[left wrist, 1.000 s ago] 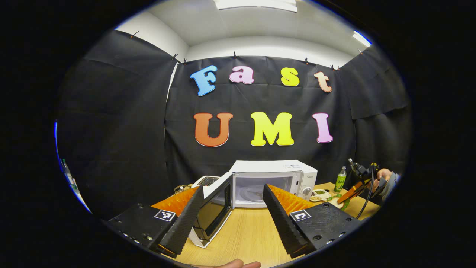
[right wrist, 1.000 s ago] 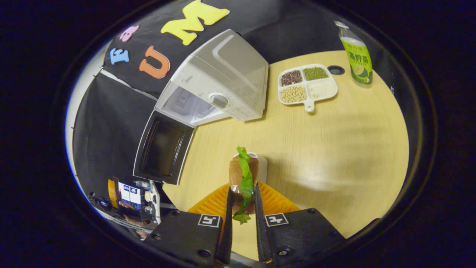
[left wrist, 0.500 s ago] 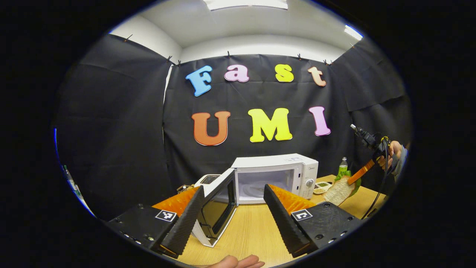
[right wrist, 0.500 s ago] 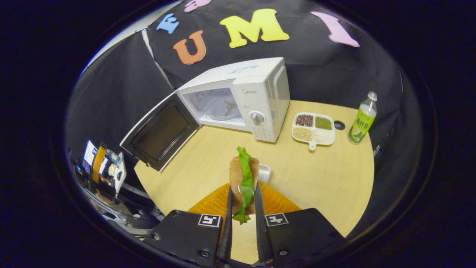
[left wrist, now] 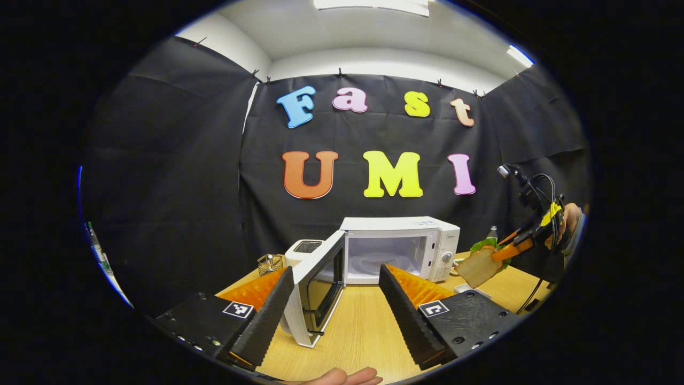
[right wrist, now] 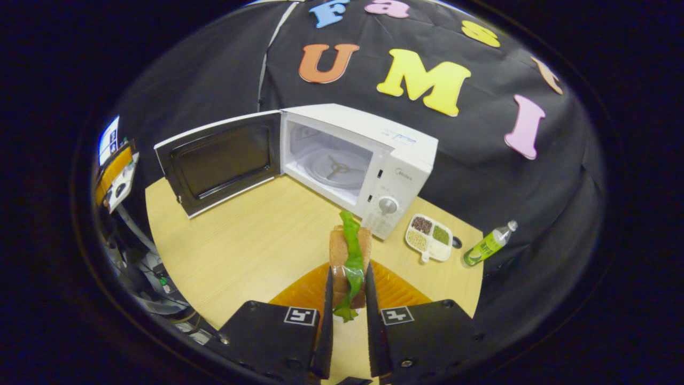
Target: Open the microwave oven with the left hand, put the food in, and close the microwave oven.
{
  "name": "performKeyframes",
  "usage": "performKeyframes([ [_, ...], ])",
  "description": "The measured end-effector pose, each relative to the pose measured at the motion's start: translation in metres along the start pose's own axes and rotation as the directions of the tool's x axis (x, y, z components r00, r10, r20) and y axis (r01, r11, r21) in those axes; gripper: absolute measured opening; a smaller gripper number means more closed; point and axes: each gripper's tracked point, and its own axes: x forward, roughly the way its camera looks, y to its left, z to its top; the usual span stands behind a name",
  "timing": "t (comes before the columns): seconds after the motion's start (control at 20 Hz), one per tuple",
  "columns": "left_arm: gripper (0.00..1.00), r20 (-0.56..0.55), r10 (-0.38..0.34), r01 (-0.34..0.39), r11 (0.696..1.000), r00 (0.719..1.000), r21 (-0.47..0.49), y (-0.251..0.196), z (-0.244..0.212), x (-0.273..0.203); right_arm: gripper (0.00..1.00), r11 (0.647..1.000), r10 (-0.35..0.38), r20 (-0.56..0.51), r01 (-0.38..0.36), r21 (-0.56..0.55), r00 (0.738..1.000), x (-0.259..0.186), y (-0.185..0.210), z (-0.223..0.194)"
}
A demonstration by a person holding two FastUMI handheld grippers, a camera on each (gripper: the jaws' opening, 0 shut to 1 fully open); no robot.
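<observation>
Between the two fingers of the right gripper (right wrist: 347, 291), a sandwich (right wrist: 350, 256) of brown bread with a green lettuce leaf is being held; both fingers are pressing on it and it is hanging above the wooden table (right wrist: 240, 240), near the front right corner of the white microwave oven (right wrist: 374, 155). The oven door (right wrist: 216, 155) is standing wide open to the left, showing the glass turntable (right wrist: 334, 171) inside. The left gripper (left wrist: 334, 299) is hovering with its fingers wide apart and holding nothing, near the open door. Right of the oven, a divided tray of beans (right wrist: 429, 238) and a green bottle (right wrist: 489, 244) are lying on the table.
</observation>
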Motion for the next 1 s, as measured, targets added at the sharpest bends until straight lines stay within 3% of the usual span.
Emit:
performKeyframes([
  [0.15, 0.96, -0.002, -0.004, 0.004, 0.999, 1.0, -0.041, 0.004, -0.007, -0.005, 0.3, 0.997, -0.056, 0.059, 0.059, -0.049, 0.997, 0.01, 0.019, 0.021],
  [0.2, 0.87, 0.0, -0.001, 0.001, 0.999, 1.0, -0.053, 0.007, -0.007, -0.006, 0.3, 0.996, -0.067, 0.079, 0.071, -0.052, 0.995, 0.016, 0.025, 0.029],
  [0.25, 0.87, 0.004, 0.005, -0.004, 0.998, 1.0, -0.06, 0.012, -0.007, -0.008, 0.3, 0.996, -0.075, 0.098, 0.08, -0.049, 0.992, 0.023, 0.031, 0.035],
  [0.3, 0.96, 0.009, 0.011, -0.011, 0.998, 1.0, -0.063, 0.016, -0.007, -0.008, 0.3, 0.996, -0.085, 0.12, 0.089, -0.024, 0.989, 0.029, 0.036, 0.043],
  [0.4, 0.96, 0.017, 0.024, -0.022, 0.997, 1.0, -0.068, 0.024, -0.006, -0.01, 0.3, 0.993, -0.116, 0.191, 0.108, 0.052, 0.975, 0.041, 0.047, 0.059],
  [0.45, 0.85, 0.02, 0.026, -0.025, 0.997, 0.999, -0.069, 0.026, -0.006, -0.011, 0.3, 0.991, -0.125, 0.23, 0.11, 0.08, 0.965, 0.049, 0.053, 0.068],
  [0.5, 0.84, 0.019, 0.031, -0.03, 0.997, 0.999, -0.072, 0.029, -0.006, -0.01, 0.3, 0.988, -0.133, 0.258, 0.109, 0.105, 0.957, 0.056, 0.058, 0.075],
  [0.55, 0.95, 0.011, 0.028, -0.027, 0.996, 1.0, -0.082, 0.029, -0.008, -0.009, 0.31, 0.985, -0.143, 0.279, 0.11, 0.133, 0.949, 0.065, 0.065, 0.078],
  [0.75, 0.95, 0.025, 0.006, -0.004, 0.996, 1.0, -0.094, 0.029, 0.001, -0.01, 0.31, 0.963, -0.194, 0.358, 0.109, 0.245, 0.913, 0.099, 0.081, 0.103],
  [1.0, 0.95, 0.047, 0.05, -0.049, 0.999, 0.998, -0.02, 0.043, 0.001, -0.008, 0.3, 0.928, -0.259, 0.427, 0.1, 0.36, 0.866, 0.144, 0.099, 0.133],
])
